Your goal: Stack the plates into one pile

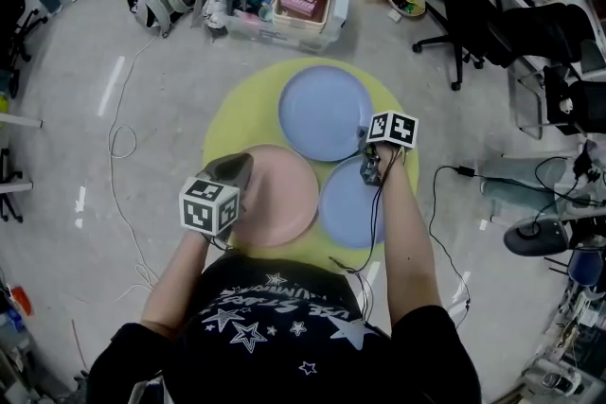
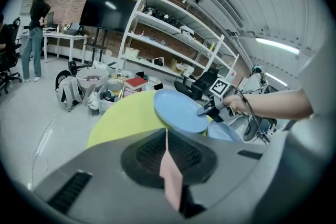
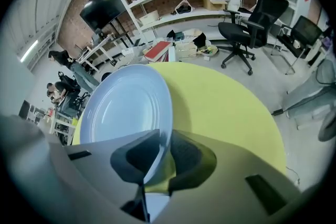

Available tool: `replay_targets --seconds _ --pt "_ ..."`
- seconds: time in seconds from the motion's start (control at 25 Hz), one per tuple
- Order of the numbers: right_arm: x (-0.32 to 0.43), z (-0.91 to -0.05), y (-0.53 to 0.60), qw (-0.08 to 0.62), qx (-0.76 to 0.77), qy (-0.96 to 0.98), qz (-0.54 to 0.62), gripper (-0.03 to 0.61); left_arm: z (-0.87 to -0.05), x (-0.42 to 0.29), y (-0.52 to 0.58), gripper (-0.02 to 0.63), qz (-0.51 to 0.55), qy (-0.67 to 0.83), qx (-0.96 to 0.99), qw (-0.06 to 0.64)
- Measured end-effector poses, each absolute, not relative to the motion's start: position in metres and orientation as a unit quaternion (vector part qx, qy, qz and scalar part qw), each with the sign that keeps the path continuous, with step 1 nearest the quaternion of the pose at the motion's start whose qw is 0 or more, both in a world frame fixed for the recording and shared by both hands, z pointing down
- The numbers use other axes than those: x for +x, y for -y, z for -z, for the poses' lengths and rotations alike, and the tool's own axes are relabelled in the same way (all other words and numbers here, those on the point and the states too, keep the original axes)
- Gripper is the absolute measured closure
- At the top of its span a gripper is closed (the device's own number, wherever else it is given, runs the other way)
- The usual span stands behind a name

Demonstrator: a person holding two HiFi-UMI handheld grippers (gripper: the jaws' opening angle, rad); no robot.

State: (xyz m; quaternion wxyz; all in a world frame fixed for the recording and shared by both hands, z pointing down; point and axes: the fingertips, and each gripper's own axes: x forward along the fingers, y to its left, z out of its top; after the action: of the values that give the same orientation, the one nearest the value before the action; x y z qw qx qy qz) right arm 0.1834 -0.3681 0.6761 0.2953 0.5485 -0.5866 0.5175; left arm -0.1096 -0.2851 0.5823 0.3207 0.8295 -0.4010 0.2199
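- Looking down from the head view, I see three plates spread out on the round yellow-green surface, not yet in one pile.
- The large light-blue round plate lies at the far side of the surface. The pink round plate is at the near left. The smaller blue round plate is at the near right, just beside the pink one.
- My left tool sits at the pink plate's left rim. In the left gripper view its jaws are pinched on the thin pink edge, which runs straight down between the two dark pads.
- My right tool points steeply down at the near right rim of the large light-blue plate, between that plate and the smaller blue one.
- In the right gripper view the light-blue rim stands between the jaws, and they are nipped onto it. The plate's face fans out to the left of the jaws, with bare surface to the right.
- From the left gripper view, the large plate looks tipped up at the rim the right tool holds.
- Beyond the surface, on the floor, are a clear plastic bin with a red book on top and a black office chair.
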Motion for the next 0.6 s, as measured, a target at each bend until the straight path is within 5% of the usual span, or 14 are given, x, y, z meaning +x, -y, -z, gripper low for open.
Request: replay_targets --seconds 0.6 --pt "0.184 -0.648 0.365 0.136 0.597 0.605 -0.510 0.552 -0.579 -0.104 0.286 0.591 -0.217 0.395 0.836 0.314"
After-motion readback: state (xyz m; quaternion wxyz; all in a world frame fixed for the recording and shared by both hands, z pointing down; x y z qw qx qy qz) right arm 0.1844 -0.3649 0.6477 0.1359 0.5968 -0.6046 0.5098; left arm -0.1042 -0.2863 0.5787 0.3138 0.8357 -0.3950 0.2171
